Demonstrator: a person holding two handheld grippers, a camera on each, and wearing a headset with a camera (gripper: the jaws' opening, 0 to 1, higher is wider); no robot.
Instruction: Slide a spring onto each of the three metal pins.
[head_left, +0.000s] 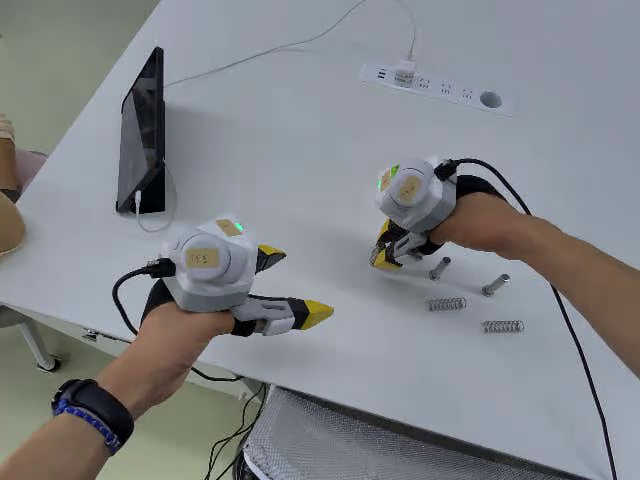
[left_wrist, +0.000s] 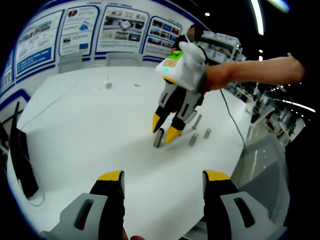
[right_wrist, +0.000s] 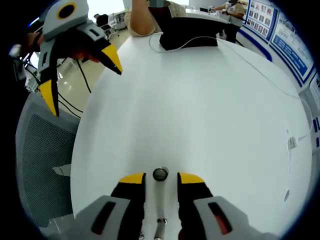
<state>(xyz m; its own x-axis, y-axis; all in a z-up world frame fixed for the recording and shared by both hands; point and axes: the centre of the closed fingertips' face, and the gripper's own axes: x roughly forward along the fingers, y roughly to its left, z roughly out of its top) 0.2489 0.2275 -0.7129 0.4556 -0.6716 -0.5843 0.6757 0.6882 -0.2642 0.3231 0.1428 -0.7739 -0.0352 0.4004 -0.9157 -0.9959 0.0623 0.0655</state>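
White surface (head_left: 300, 150). Left tongs (head_left: 295, 285) gape empty, well apart from right tongs (head_left: 385, 258), which clamp one pin (right_wrist: 160, 174) lengthwise. Loose pin (head_left: 440, 267) just beside right tongs, second loose pin (head_left: 495, 285) near. Two springs (head_left: 447, 303) near too, lying bare on surface. Pins likely stiff, slick: grip the shank. Springs light, squashy: pinch mid-coil gently.

The left gripper (head_left: 295, 284) and the right gripper (head_left: 384, 256) each had a rounded pale-grey housing with a tan label and a green light, black jaws tipped in yellow and a trailing black cable (head_left: 128, 292), and the left wrist wore a black watch (head_left: 92, 403) with a blue strap.
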